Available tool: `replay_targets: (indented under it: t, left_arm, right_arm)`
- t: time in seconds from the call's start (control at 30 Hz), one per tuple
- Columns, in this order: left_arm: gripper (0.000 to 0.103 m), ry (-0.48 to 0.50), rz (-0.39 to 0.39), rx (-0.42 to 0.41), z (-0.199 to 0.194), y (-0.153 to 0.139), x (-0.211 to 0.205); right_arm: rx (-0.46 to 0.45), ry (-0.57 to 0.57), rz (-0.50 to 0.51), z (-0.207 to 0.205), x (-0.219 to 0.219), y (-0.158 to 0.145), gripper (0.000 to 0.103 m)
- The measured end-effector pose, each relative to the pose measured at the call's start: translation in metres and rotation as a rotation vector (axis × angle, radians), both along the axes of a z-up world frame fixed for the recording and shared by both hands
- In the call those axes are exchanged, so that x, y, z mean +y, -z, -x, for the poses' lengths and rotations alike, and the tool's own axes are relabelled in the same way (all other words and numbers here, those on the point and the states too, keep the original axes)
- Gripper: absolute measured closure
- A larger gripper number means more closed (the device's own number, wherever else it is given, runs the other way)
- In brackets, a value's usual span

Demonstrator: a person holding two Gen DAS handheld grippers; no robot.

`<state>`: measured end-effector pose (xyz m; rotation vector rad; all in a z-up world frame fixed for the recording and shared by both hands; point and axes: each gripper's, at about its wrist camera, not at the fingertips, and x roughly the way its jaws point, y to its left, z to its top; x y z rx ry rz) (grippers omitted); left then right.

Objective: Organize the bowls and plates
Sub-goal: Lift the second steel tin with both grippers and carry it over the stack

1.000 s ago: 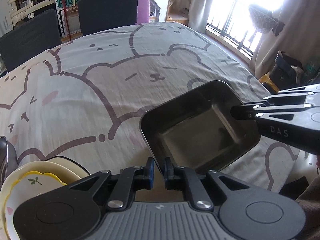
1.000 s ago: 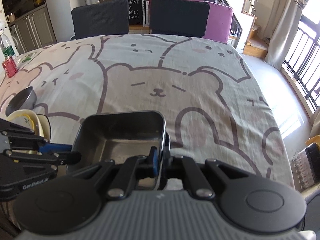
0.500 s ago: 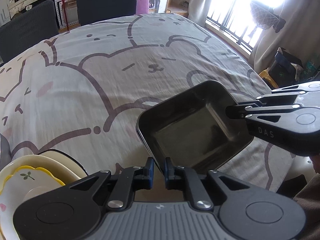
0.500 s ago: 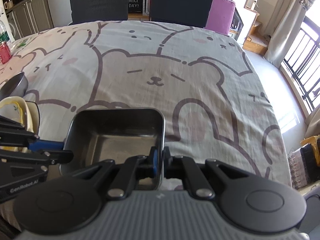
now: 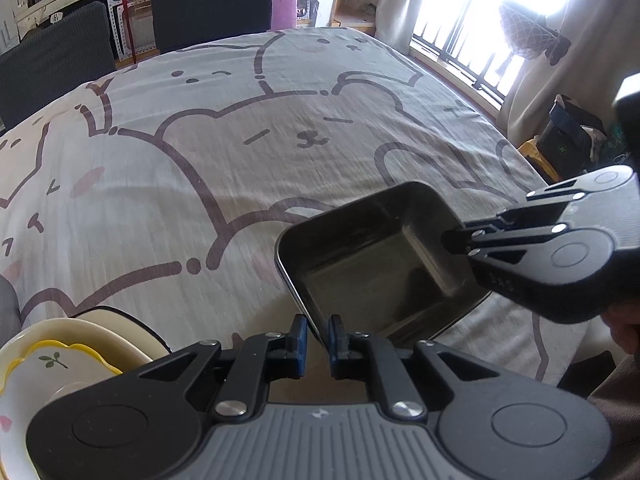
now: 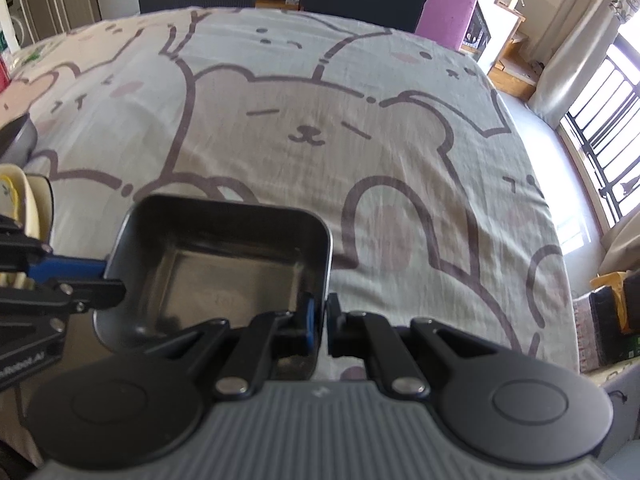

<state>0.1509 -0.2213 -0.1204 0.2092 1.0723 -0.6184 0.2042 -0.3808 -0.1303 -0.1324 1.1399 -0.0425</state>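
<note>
A square dark metal dish (image 5: 372,268) is held over the bear-print tablecloth near the table's front edge. My left gripper (image 5: 318,336) is shut on its near-left rim. My right gripper (image 6: 320,322) is shut on its right rim and also shows in the left wrist view (image 5: 456,240). The dish also shows in the right wrist view (image 6: 224,268). A stack of cream and yellow-rimmed plates (image 5: 60,356) sits to the left, its edge in the right wrist view (image 6: 20,196).
A grey metal bowl (image 6: 16,140) lies behind the plate stack. Two dark chairs (image 5: 212,4) stand at the table's far side. A window with railing (image 5: 472,40) and bags on the floor (image 5: 568,136) are to the right. The tablecloth (image 5: 240,140) stretches ahead.
Both grippers keep their hold on the dish. The dish and grippers have shifted slightly forward over the table and the views have tilted down.
</note>
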Motion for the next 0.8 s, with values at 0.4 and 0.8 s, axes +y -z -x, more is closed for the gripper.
replay_targets:
  t: [0.4,0.8]
  left_arm:
    - [0.091,-0.021,0.034,0.004,-0.006,0.001,0.003]
    - [0.091,-0.030,0.046,0.012,-0.012,0.001,0.002]
  right_arm:
    - [0.058,0.012,-0.033,-0.008,-0.006,0.012,0.094]
    - [0.019,0.011,-0.041,-0.015,-0.009,0.012,0.094]
